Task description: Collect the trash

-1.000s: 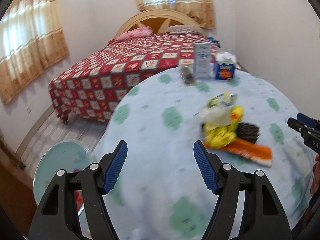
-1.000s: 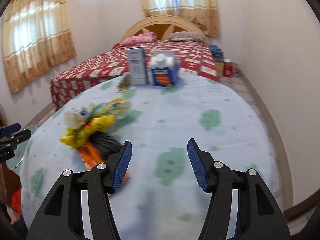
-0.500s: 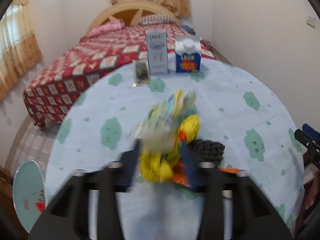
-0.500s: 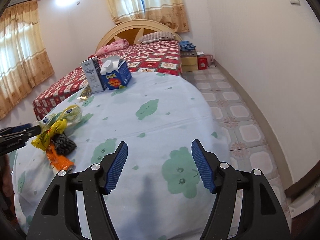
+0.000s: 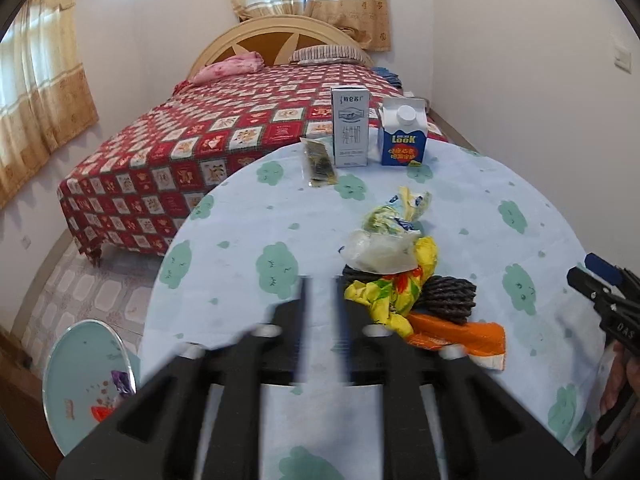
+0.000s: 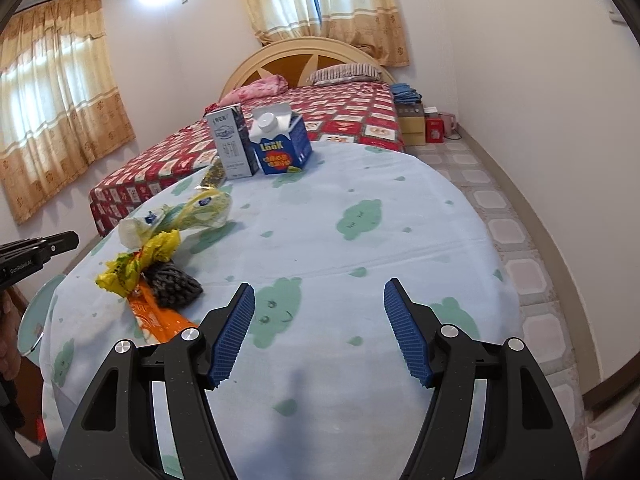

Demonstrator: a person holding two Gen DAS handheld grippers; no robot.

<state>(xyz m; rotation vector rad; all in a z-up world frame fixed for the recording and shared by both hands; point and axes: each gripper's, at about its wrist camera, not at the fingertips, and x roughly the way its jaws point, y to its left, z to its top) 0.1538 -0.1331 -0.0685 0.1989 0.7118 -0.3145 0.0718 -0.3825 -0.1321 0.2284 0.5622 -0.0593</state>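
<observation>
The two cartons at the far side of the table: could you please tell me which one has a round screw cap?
The blue carton, with a white cap on its sloped top. The taller grey-and-white carton beside it has a flat top.

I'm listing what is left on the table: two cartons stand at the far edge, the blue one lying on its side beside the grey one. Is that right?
Not quite. The blue carton stands upright, cap on top, beside the grey carton; both wrist views show it. The rest holds: both are at the table's far edge.

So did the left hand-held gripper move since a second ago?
Yes. The left hand-held gripper swung right across the table: the two cartons, then far right in its view, now sit near the middle. Its jaws are opening, empty.
</observation>
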